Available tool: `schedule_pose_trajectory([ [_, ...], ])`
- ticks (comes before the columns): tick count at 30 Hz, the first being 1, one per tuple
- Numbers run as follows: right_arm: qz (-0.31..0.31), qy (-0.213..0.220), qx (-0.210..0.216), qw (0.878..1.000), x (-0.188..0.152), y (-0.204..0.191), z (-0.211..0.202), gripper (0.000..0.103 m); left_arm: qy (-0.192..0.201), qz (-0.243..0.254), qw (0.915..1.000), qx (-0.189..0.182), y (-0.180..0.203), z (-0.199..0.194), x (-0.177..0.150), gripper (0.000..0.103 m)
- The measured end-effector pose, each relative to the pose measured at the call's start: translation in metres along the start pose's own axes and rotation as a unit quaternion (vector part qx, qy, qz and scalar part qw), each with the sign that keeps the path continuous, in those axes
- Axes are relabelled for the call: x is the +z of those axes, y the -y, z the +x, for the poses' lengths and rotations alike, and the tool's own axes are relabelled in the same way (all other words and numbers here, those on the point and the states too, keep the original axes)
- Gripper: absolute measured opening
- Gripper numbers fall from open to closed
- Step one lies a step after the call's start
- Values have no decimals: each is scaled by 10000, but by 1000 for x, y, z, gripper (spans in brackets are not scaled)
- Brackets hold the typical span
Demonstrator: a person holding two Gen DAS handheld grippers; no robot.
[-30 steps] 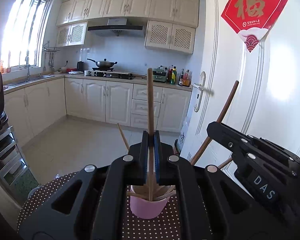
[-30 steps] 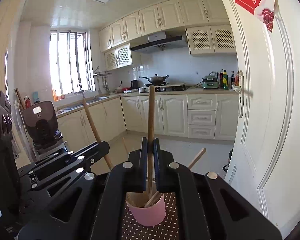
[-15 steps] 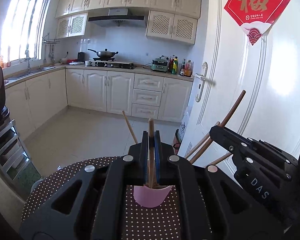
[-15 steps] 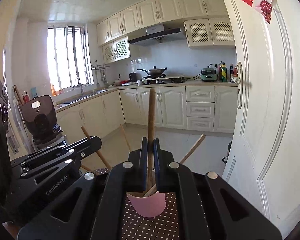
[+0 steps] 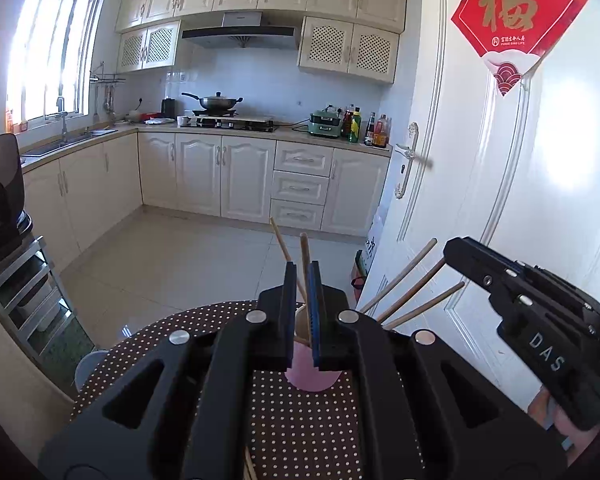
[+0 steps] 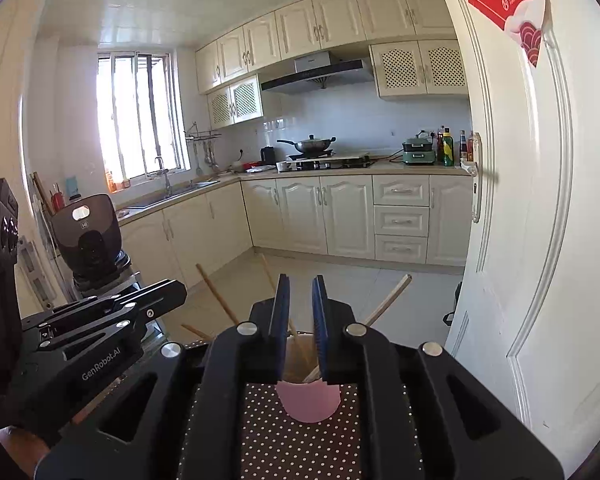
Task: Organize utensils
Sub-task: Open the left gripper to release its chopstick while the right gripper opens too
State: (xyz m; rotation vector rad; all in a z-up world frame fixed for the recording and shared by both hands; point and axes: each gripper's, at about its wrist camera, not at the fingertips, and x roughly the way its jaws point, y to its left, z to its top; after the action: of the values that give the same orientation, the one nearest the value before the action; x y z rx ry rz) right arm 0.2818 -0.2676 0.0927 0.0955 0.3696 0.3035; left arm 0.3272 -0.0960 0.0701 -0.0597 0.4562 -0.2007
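Your left gripper [image 5: 301, 312] has its fingers slightly apart around a wooden utensil [image 5: 305, 256], pads not pressing it. Your right gripper [image 6: 300, 328] has just been opening, fingers spread and empty above the pink cup [image 6: 308, 402] on the dotted bench [image 6: 300, 448].

A pink cup [image 5: 311, 376] stands on the dotted table [image 5: 300, 420] straight ahead, wooden sticks [image 5: 404, 280] fanning up and rightward from it, blocking a low approach. The white door [image 5: 500, 200] closes off the right side. The other gripper [image 5: 520, 300] crowds that gap. Left, open floor [image 5: 172, 264] lies free.
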Motion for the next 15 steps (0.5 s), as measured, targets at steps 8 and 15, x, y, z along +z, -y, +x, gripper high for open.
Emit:
schedule_pose_trajectory([
  [8,-330,-150,198,9991,-8,-31,-31,13,-87,65,9999,106,-20,-43,-13,49],
  [15,-759,-733,408,9936,-44,-63,-26,15,-367,124,9991,149,-45,-67,-43,57],
])
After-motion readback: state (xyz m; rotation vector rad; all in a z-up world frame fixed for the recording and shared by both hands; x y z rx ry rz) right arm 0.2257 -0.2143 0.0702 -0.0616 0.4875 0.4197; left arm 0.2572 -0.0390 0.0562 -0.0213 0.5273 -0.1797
